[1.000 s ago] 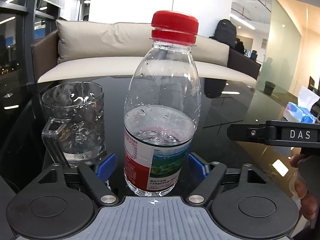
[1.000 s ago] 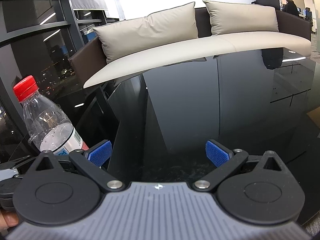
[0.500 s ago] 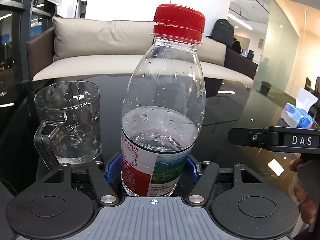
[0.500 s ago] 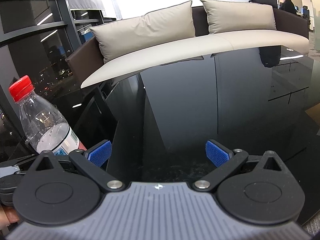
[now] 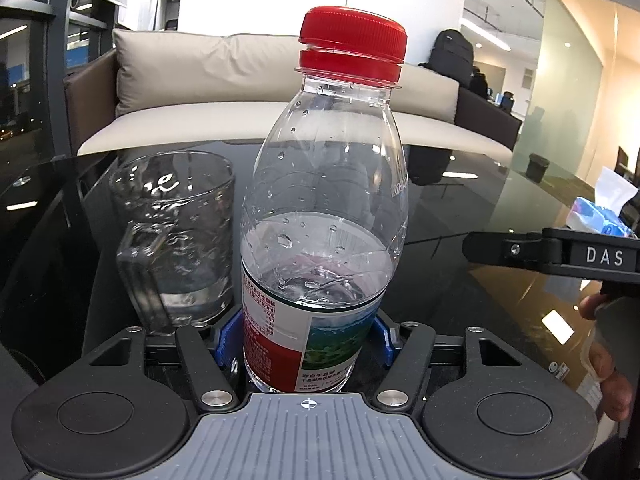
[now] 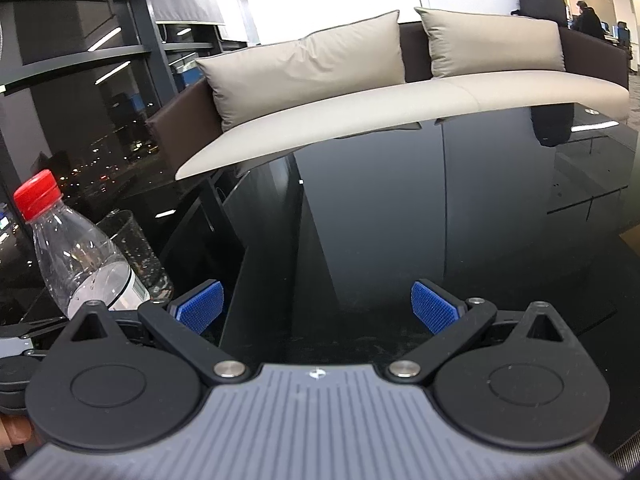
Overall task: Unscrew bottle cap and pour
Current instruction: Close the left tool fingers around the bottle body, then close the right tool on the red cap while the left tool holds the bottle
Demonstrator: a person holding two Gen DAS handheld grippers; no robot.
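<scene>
Starting at the left of the left wrist view, we are seeing one glass mug [image 5: 176, 236] standing on the dark glossy table [image 5: 460, 216], with a little clear liquid sitting in its bottom. Just to its right, one water bottle [image 5: 324, 216] is standing upright, about half full, with its one red cap [image 5: 353, 42] sitting on its neck. Our left gripper [image 5: 306, 338] is pinching the bottle's labelled base between its two blue pads [image 5: 228, 338]. Farther right, one blue tissue pack [image 5: 600, 216] is lying near the table's edge. Our right gripper [image 6: 318, 308] is hovering over bare table, holding nothing, its two pads [image 6: 200, 307] spread wide apart.
</scene>
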